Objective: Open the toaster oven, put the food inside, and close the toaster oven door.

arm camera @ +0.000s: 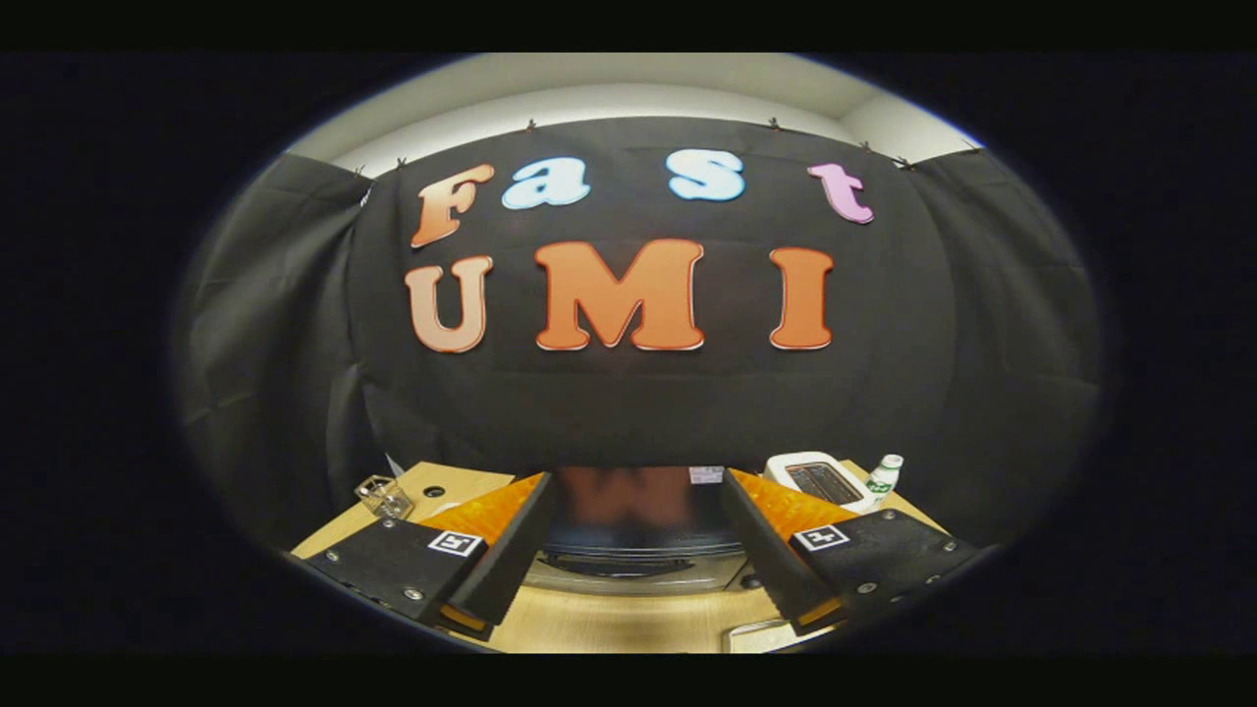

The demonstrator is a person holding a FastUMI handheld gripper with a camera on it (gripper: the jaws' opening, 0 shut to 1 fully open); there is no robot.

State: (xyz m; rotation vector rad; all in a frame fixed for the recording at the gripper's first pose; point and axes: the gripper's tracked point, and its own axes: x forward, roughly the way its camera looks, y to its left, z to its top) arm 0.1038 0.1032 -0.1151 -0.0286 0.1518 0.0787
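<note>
Our gripper (638,550) is spread wide, holding nothing, its two fingers flanking the toaster oven (636,535) on the wooden table (609,624). Working left to right: a small clear container (383,496) sits beyond the left finger; the toaster oven stands between and just beyond the fingers; a white pop-up toaster (817,481) and a small white bottle (884,474) lie beyond the right finger.

We judge the first step, opening the door, not yet begun: the door appears closed. The oven's front faces us, its long axis running left to right across the fingers. The next move calls for lowering toward the door's handle, whose position we cannot make out.
</note>
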